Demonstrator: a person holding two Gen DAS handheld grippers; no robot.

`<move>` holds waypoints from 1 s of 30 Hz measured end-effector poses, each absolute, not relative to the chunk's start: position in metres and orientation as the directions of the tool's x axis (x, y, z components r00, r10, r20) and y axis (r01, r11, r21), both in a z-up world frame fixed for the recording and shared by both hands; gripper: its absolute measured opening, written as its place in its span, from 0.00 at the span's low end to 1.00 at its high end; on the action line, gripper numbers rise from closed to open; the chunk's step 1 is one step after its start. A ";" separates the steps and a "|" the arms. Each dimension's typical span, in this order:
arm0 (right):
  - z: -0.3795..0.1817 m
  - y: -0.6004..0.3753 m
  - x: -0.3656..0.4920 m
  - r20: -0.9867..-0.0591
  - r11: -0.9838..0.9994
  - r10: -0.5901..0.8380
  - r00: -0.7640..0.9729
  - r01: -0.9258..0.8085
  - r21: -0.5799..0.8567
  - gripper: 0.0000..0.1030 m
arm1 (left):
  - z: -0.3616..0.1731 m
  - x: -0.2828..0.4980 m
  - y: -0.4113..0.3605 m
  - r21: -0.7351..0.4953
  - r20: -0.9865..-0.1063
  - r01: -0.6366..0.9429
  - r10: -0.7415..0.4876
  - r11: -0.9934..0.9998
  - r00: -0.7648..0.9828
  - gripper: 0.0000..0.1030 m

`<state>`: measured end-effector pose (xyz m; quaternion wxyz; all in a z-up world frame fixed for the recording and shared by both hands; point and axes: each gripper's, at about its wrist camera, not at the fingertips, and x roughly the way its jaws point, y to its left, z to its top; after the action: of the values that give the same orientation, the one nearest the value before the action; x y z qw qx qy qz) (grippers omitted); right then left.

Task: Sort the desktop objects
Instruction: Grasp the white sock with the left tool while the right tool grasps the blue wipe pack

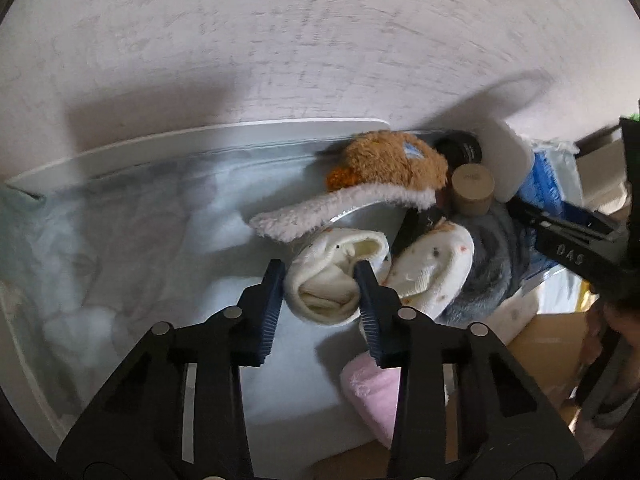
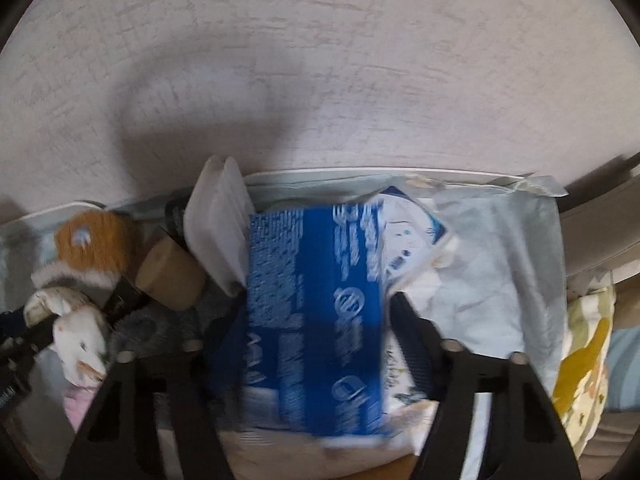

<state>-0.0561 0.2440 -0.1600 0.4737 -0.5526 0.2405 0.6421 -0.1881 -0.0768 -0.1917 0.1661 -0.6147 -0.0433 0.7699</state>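
In the left wrist view my left gripper (image 1: 320, 272) is shut on a rolled cream sock (image 1: 332, 280), its fingers pressing both sides, above a white bin (image 1: 160, 152) lined with a plastic bag. A second cream sock (image 1: 432, 268) lies just to the right. In the right wrist view my right gripper (image 2: 316, 312) is shut on a blue box with white print (image 2: 316, 320), held over a pale plastic bag (image 2: 500, 264). The right gripper also shows at the right edge of the left wrist view (image 1: 560, 228).
A brown and white plush slipper (image 1: 384, 168), a tan cylinder (image 1: 472, 190), a black jar (image 1: 460, 146), a white case (image 2: 220, 224), grey fleece (image 1: 488, 276) and a pink fluffy item (image 1: 372, 396) crowd the bin's right part. A wall stands behind. A yellow patterned cloth (image 2: 588, 356) lies far right.
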 end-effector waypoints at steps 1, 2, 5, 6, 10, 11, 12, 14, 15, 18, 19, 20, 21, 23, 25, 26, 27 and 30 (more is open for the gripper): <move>-0.159 0.244 -0.051 -0.945 -0.434 0.326 0.039 -0.881 -0.186 0.55 | -0.191 -0.186 -0.075 -0.256 -0.935 -0.214 0.297 -0.943 -0.193 0.30; -0.159 0.244 -0.048 -0.948 -0.430 0.317 0.027 -0.887 -0.169 0.55 | -0.190 -0.185 -0.074 -0.246 -0.937 -0.221 0.290 -0.944 -0.197 0.29; -0.153 0.242 -0.037 -0.955 -0.420 0.295 -0.017 -0.901 -0.113 0.54 | -0.185 -0.181 -0.075 -0.242 -0.937 -0.220 0.286 -0.945 -0.199 0.26; -0.150 0.242 -0.033 -0.958 -0.415 0.286 -0.038 -0.906 -0.087 0.53 | -0.182 -0.179 -0.076 -0.236 -0.938 -0.223 0.282 -0.946 -0.203 0.25; -0.136 0.239 -0.022 -0.955 -0.417 0.283 -0.094 -0.908 -0.034 0.53 | -0.168 -0.173 -0.081 -0.235 -0.932 -0.228 0.286 -0.945 -0.225 0.22; -0.134 0.238 -0.020 -0.953 -0.420 0.288 -0.098 -0.907 -0.033 0.53 | -0.165 -0.172 -0.083 -0.240 -0.929 -0.225 0.290 -0.944 -0.228 0.22; -0.131 0.236 -0.019 -0.951 -0.425 0.291 -0.105 -0.904 -0.031 0.52 | -0.161 -0.171 -0.085 -0.243 -0.928 -0.221 0.293 -0.944 -0.231 0.22; -0.125 0.234 -0.015 -0.949 -0.434 0.293 -0.120 -0.901 -0.020 0.52 | -0.154 -0.169 -0.088 -0.240 -0.926 -0.216 0.290 -0.947 -0.241 0.22; -0.123 0.233 -0.013 -0.948 -0.438 0.292 -0.125 -0.899 -0.017 0.52 | -0.152 -0.167 -0.086 -0.233 -0.926 -0.213 0.283 -0.949 -0.249 0.22; -0.112 0.229 -0.012 -0.944 -0.455 0.291 -0.152 -0.890 0.003 0.52 | -0.139 -0.162 -0.091 -0.216 -0.924 -0.202 0.267 -0.955 -0.273 0.22; -0.107 0.228 -0.010 -0.943 -0.465 0.289 -0.167 -0.885 0.014 0.52 | -0.134 -0.160 -0.092 -0.215 -0.923 -0.198 0.265 -0.956 -0.280 0.22; -0.104 0.228 -0.009 -0.941 -0.473 0.290 -0.175 -0.881 0.018 0.52 | -0.128 -0.158 -0.094 -0.211 -0.921 -0.194 0.262 -0.958 -0.288 0.22; -0.094 0.219 -0.026 -0.940 -0.480 0.291 -0.179 -0.877 0.018 0.52 | -0.122 -0.156 -0.095 -0.205 -0.920 -0.191 0.256 -0.960 -0.298 0.22; -0.094 0.208 -0.033 -0.934 -0.502 0.289 -0.209 -0.864 0.038 0.52 | -0.118 -0.159 -0.090 -0.191 -0.915 -0.186 0.243 -0.964 -0.321 0.22; -0.080 0.203 -0.035 -0.928 -0.522 0.273 -0.252 -0.849 0.077 0.52 | -0.117 -0.165 -0.086 -0.185 -0.907 -0.184 0.240 -0.965 -0.346 0.22; -0.072 0.202 -0.030 -0.924 -0.538 0.269 -0.271 -0.839 0.089 0.52 | -0.109 -0.157 -0.081 -0.185 -0.901 -0.184 0.242 -0.965 -0.360 0.22; -0.072 0.209 -0.027 -0.921 -0.549 0.269 -0.282 -0.831 0.094 0.52 | -0.099 -0.150 -0.081 -0.186 -0.896 -0.185 0.244 -0.965 -0.371 0.22; -0.049 0.200 -0.022 -0.909 -0.601 0.269 -0.318 -0.793 0.099 0.52 | -0.070 -0.130 -0.083 -0.183 -0.884 -0.188 0.245 -0.965 -0.399 0.22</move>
<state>-0.0222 0.2000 -0.0491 0.3485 -0.4687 0.2793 0.7622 -0.1303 -0.0828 -0.0701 0.1294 -0.5328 -0.0267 0.8359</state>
